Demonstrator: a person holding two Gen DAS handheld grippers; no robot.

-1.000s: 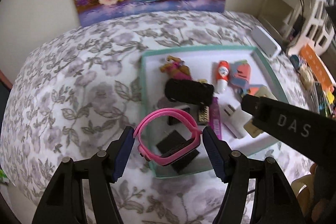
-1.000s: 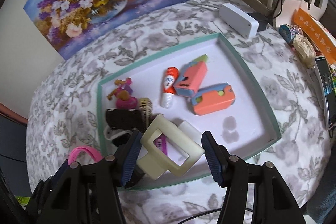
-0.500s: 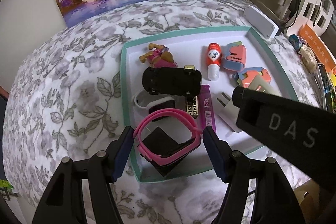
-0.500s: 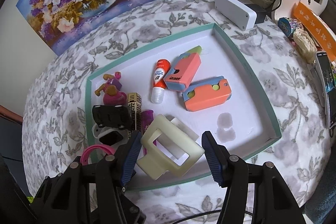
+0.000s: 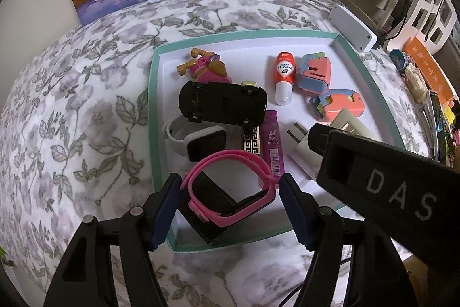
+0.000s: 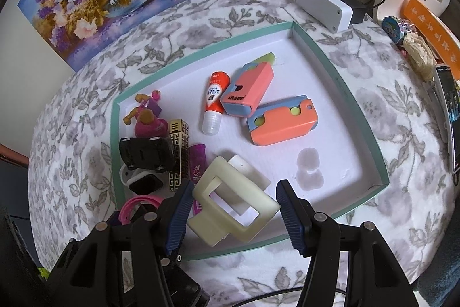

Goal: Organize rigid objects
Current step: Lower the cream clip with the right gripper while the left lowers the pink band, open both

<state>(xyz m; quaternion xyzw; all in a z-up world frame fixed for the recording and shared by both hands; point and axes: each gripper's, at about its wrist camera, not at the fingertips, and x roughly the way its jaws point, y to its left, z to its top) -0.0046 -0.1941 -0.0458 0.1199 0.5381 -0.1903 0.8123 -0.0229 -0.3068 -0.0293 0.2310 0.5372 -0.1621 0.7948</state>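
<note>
The left gripper [image 5: 230, 192] is seen with its jaws set wide around a pink rubber-strapped smartwatch [image 5: 230, 192], the strap loop spanning the gap between the blue pads; whether the pads press on the strap or merely flank it cannot quite be told from the wrist view, though the watch appears to be carried. The right gripper [image 6: 234, 210] is held at a similar spread, its jaws closed on a cream-coloured rectangular plastic frame [image 6: 234, 210] that is kept tilted above the near part of the tray. Compared with a second ago, the left gripper has been brought lower and further over the shallow teal-rimmed white tray [image 5: 155, 117], so the watch now hangs over the tray's near left corner, above a black block [image 5: 207, 206] lying there, while the right gripper has hardly shifted. It is judged that both pieces are about to be set down among the things already gathered: a black toy car [image 5: 222, 102], a white smartwatch [image 5: 195, 141], a purple lighter [image 5: 273, 143], a red-and-white glue tube [image 5: 284, 74] and two coral-and-blue plastic cases [image 6: 267, 108]. The tray rests on a surface covered by a grey floral cloth [image 5: 86, 105].
</note>
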